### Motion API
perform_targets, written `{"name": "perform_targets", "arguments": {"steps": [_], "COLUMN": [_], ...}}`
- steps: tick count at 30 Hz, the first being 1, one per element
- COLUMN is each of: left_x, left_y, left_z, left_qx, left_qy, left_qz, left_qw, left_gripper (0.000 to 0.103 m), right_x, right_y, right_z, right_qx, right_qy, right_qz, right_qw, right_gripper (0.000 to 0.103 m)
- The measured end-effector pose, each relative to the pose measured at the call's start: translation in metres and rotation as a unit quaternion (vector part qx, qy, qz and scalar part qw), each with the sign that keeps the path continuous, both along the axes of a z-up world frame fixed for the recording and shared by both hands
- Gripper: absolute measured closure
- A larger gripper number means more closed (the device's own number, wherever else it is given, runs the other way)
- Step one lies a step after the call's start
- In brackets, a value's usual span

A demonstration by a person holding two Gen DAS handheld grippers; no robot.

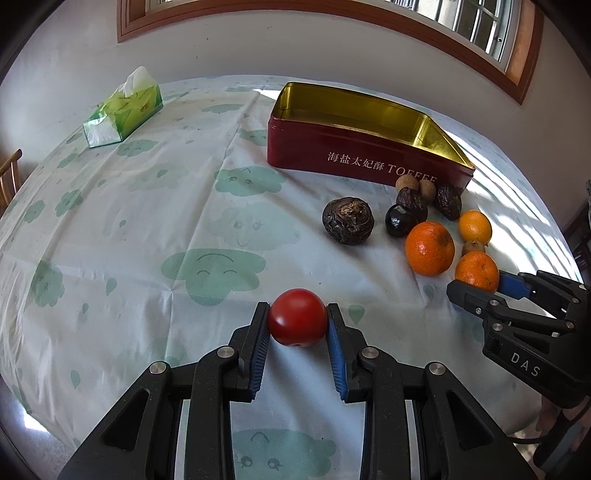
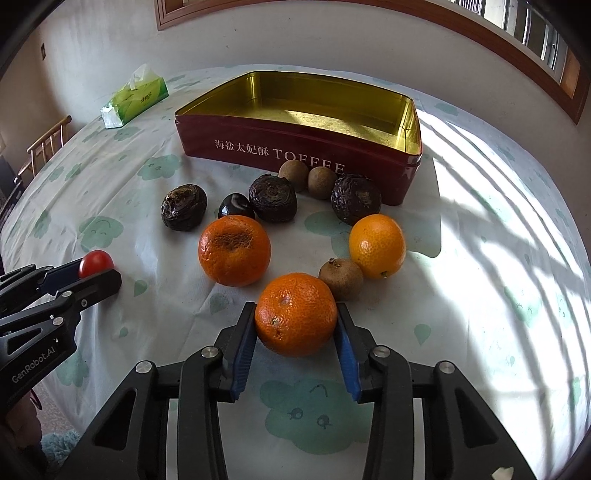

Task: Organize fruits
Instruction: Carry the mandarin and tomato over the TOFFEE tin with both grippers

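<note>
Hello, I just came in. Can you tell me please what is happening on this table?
A person is sorting fruit with two hand-held grippers. The left gripper is closed on a red tomato, and the right gripper is closed on an orange. Both fruits are low over the tablecloth. The open red tin behind holds nothing yet. Two more oranges, several dark wrinkled fruits and small brown ones lie in front of it.

light: bright daylight from window (image 1: 480,22) | striped shadows on tablecloth (image 2: 498,221) | fisheye edges warped, dark corners
</note>
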State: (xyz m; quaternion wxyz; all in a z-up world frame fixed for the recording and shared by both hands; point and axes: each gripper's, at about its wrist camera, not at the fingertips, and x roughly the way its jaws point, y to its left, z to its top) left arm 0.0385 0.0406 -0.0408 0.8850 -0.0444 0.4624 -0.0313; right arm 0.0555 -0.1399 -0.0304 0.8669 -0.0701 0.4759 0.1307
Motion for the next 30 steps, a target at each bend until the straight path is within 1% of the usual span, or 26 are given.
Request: {"name": "perform_targets", "arguments": {"steps": [8, 18, 30], "left_x": [0.0, 0.006, 0.024], "left_y": [-0.005, -0.009, -0.007], "left_z": [0.004, 0.015, 0.031], "left_qx": [0.016, 0.028, 0.039], "left_qy": [-0.007, -0.021, -0.042], "left_qz": [-0.001, -0.003, -0.004], "left_qw": [0.9998, 0.9994, 0.9983], "left_gripper": [0.072, 0.072, 0.072], "right_x": [-0.002, -0.005, 0.017], "right_y": [-0.003, -0.006, -0.01], "right_z": [0.005, 0.03, 0.059], "right_qx": [0.014, 0.032, 0.04], "right_qy": [0.001, -0.017, -0.041], "right_qz": [-0.001, 0.006, 0.003], "right_qw": [1.0, 0.999, 0.998], "right_gripper": [0.066, 0.066, 0.066]}}
